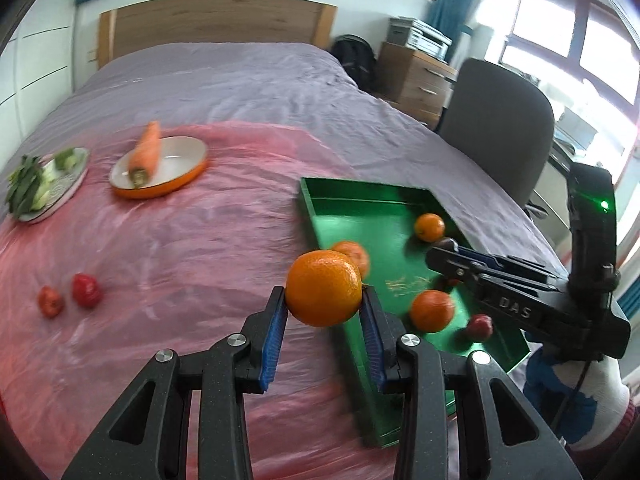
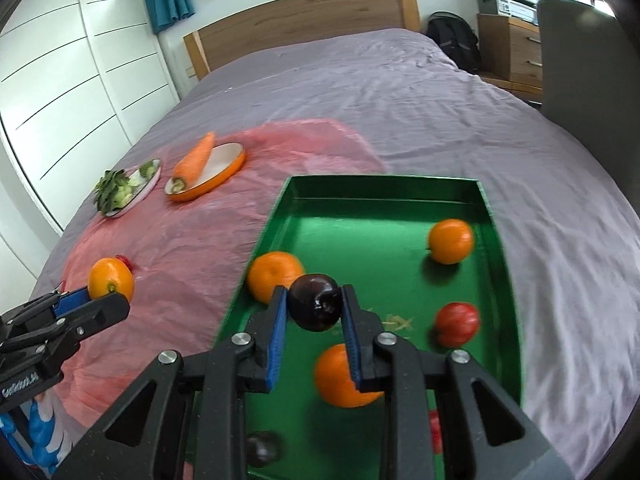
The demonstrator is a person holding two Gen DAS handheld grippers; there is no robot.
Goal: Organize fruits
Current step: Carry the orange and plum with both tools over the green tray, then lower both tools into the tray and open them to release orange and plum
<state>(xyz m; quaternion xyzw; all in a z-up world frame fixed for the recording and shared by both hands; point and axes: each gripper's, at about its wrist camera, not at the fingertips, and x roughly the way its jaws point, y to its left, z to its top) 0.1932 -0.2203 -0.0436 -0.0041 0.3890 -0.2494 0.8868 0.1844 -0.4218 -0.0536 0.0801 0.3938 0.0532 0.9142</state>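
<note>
Nearest my left camera, the left gripper point(image 1: 324, 300) pinches an orange point(image 1: 323, 288) between its blue pads, held in the air over the pink sheet point(image 1: 168, 248) just beside the green tray point(image 1: 320, 208). My right gripper point(image 2: 315, 309) is clamped on a dark plum point(image 2: 315, 307), raised over the tray's near half and tilted downward. Below it in the tray I see three loose oranges point(image 2: 451, 241), a red fruit point(image 2: 457, 323), and another dark plum point(image 2: 262, 448) at the near edge. Out on the sheet lie two small red fruits point(image 1: 86, 290), well apart from the tray. Farther back, an orange-rimmed dish point(image 1: 176, 182) carries a carrot point(image 1: 146, 152), beside a plate of leafy greens point(image 1: 44, 188). All of this lies on a purple bed point(image 2: 400, 92). A grey chair point(image 1: 496, 120) stands by the bed's right side.
</note>
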